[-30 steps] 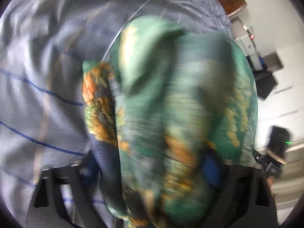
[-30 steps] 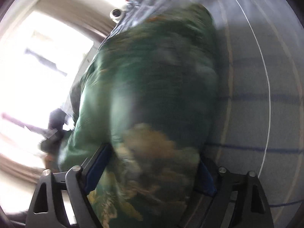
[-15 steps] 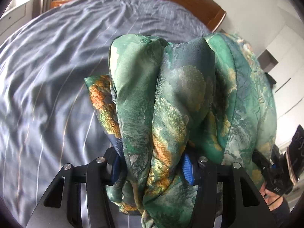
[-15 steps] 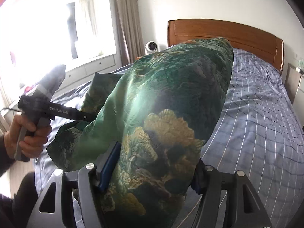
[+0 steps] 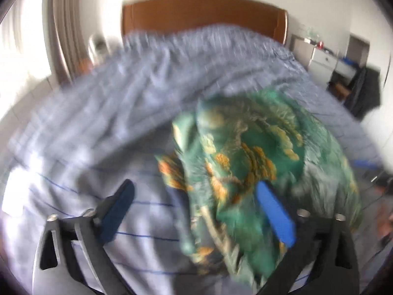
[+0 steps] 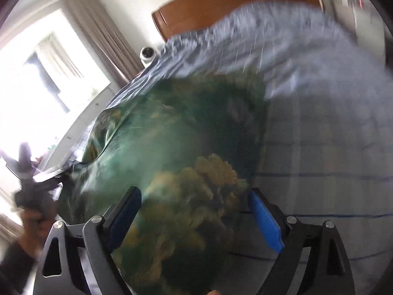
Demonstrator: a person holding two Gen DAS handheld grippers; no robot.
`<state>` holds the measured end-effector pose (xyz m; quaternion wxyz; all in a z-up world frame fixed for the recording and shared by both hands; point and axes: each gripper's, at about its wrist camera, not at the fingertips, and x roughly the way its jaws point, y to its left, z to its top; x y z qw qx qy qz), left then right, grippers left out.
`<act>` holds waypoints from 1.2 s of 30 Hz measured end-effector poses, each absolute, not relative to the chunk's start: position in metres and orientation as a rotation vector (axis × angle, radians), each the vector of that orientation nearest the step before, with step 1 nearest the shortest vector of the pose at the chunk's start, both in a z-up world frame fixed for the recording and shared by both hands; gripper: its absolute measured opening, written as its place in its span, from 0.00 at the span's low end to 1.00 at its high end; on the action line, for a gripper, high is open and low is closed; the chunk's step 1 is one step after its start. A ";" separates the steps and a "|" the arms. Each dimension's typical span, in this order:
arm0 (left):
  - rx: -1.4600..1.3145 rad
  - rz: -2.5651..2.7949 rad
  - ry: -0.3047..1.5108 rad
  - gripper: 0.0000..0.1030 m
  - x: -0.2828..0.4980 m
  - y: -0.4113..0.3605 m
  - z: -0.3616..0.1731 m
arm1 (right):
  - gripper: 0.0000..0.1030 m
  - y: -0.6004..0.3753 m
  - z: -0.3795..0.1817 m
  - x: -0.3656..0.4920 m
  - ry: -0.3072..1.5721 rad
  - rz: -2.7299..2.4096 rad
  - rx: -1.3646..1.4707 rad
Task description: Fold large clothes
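Observation:
A green silky garment [image 5: 258, 162] with orange and yellow print lies bunched on the blue striped bed [image 5: 122, 113]. In the left wrist view, my left gripper [image 5: 194, 194] is open, its blue pads spread wide, with the cloth lying loose between and over the right finger [image 5: 275, 216]. In the right wrist view, the garment [image 6: 172, 147] fills the middle, and my right gripper [image 6: 194, 199] is open with the fabric between its spread fingers. Both views are motion-blurred. The left hand tool [image 6: 27, 186] shows at the far left of the right wrist view.
A wooden headboard [image 5: 201, 12] stands at the far end of the bed. A window with curtains [image 6: 73, 56] is on the left, with a small white camera [image 6: 147, 54] near it. Drawers and a dark chair [image 5: 363, 91] stand at the right.
Both grippers were shut on the raised garment half a second ago. Now both have opened, and the garment has dropped onto the bed.

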<state>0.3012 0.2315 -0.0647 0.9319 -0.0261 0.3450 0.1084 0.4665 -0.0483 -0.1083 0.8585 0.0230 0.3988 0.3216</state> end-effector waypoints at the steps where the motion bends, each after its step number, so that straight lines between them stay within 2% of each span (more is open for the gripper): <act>1: 0.003 0.261 0.670 0.99 0.290 0.222 -0.056 | 0.87 -0.051 -0.096 0.451 0.781 0.635 -0.014; 4: 0.091 0.324 0.621 1.00 0.255 0.191 -0.041 | 0.87 -0.055 -0.065 0.399 0.619 0.516 -0.166; 7: 0.088 0.412 0.621 1.00 0.230 0.162 -0.037 | 0.88 -0.057 -0.043 0.357 0.549 0.393 -0.257; 17: -0.050 0.274 0.700 1.00 0.173 0.118 -0.033 | 0.88 -0.075 -0.037 0.247 0.638 0.218 -0.302; 23: -0.028 0.249 0.713 1.00 0.153 0.093 -0.030 | 0.88 -0.088 -0.030 0.202 0.651 0.227 -0.254; 36: -0.053 0.229 0.669 1.00 0.137 0.081 -0.007 | 0.88 -0.099 -0.002 0.176 0.593 0.201 -0.237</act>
